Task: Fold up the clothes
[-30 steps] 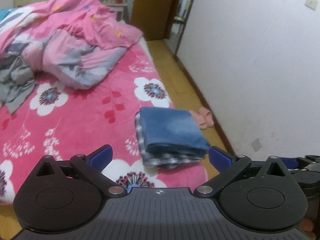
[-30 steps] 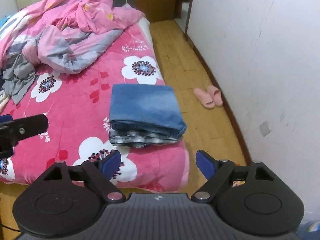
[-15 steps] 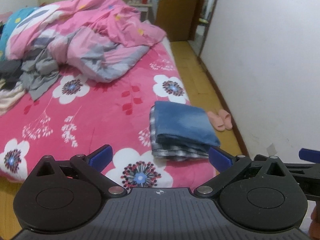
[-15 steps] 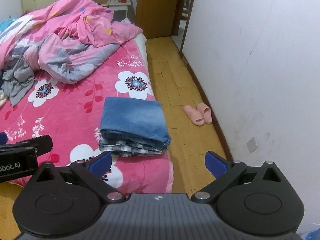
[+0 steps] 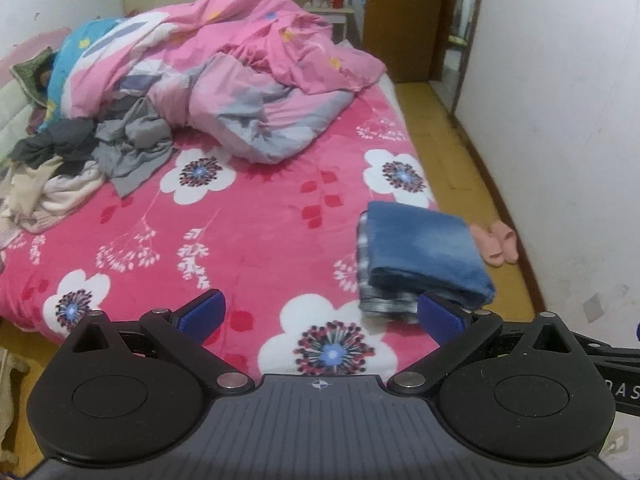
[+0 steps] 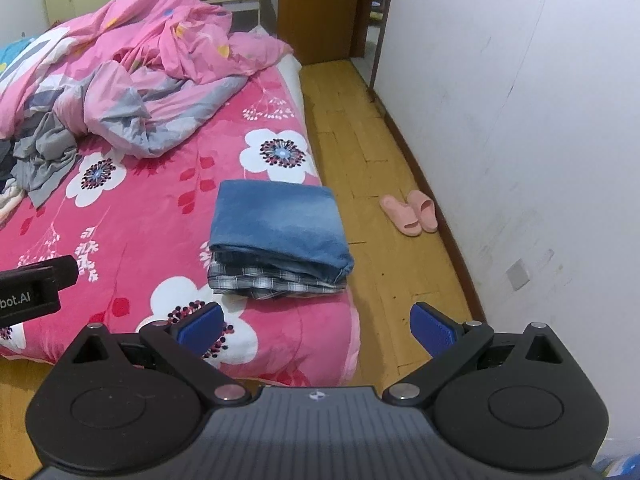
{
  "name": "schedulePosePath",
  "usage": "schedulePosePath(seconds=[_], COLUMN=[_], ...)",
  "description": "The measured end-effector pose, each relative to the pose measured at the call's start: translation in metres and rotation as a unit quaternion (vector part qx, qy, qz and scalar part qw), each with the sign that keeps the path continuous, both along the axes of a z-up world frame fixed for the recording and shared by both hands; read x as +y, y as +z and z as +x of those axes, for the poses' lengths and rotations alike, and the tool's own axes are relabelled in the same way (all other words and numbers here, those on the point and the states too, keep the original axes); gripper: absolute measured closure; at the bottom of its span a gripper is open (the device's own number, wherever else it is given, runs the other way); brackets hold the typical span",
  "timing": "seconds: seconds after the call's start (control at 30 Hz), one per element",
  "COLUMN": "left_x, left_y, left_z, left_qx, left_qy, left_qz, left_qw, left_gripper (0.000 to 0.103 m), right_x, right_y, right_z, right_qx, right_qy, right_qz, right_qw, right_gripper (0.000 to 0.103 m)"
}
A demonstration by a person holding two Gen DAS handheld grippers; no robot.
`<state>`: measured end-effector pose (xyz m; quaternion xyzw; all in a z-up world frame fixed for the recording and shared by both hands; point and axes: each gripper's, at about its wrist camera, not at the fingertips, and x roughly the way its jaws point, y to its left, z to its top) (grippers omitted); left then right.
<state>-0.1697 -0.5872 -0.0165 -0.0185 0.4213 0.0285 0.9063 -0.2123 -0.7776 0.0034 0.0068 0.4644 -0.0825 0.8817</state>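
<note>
A folded blue denim garment [image 5: 420, 250] [image 6: 280, 220] lies on top of a folded checked garment [image 6: 264, 280] near the bed's right front corner. A heap of unfolded clothes [image 5: 80, 160], grey, dark and cream, sits at the far left of the bed; its grey edge [image 6: 40, 160] shows in the right wrist view. My left gripper [image 5: 320, 316] stands open over the bed's front edge, nothing between its blue pads. My right gripper [image 6: 316, 324] is open too, empty, hanging in front of the bed corner, short of the folded stack.
The bed [image 5: 248, 240] carries a pink flowered blanket, with a rumpled pink and grey duvet [image 5: 256, 92] at the back. Pink slippers [image 6: 412, 210] lie on the wooden floor [image 6: 360, 128] between bed and white wall [image 6: 520, 100]. A brown door [image 6: 316, 8] stands beyond.
Both grippers have drawn back from the folded stack. The left view has swung left, bringing the clothes heap into sight. The right gripper's jaws have spread wider.
</note>
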Motion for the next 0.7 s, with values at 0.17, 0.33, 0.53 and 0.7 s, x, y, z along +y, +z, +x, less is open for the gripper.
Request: schedulePosePath(seconds=[0.17, 0.33, 0.53, 0.7], left_x=[0.008, 0.012, 0.012, 0.013], left_y=[-0.001, -0.002, -0.002, -0.003], left_z=[0.001, 0.001, 0.003, 0.005], left_qx=[0.006, 0.01, 0.011, 0.01], left_qy=[0.024, 0.031, 0.03, 0.026], left_qz=[-0.006, -0.001, 0.005, 0.008], left_qw=[0.9997, 0.9995, 0.9995, 0.9996], left_gripper=[0.0, 0.0, 0.0, 0.0], right_x=[0.003, 0.008, 0.01, 0.011], right_y=[-0.001, -0.001, -0.001, -0.002], right_z=[0.003, 0.004, 0.008, 0.012], right_qx=[0.003, 0.001, -0.003, -0.003], right_qy=[0.005, 0.012, 0.014, 0.014], right_qz=[0.0, -0.005, -0.01, -0.012], right_qw=[1.0, 1.0, 1.0, 1.0], right_gripper=[0.001, 0.001, 0.001, 0.001])
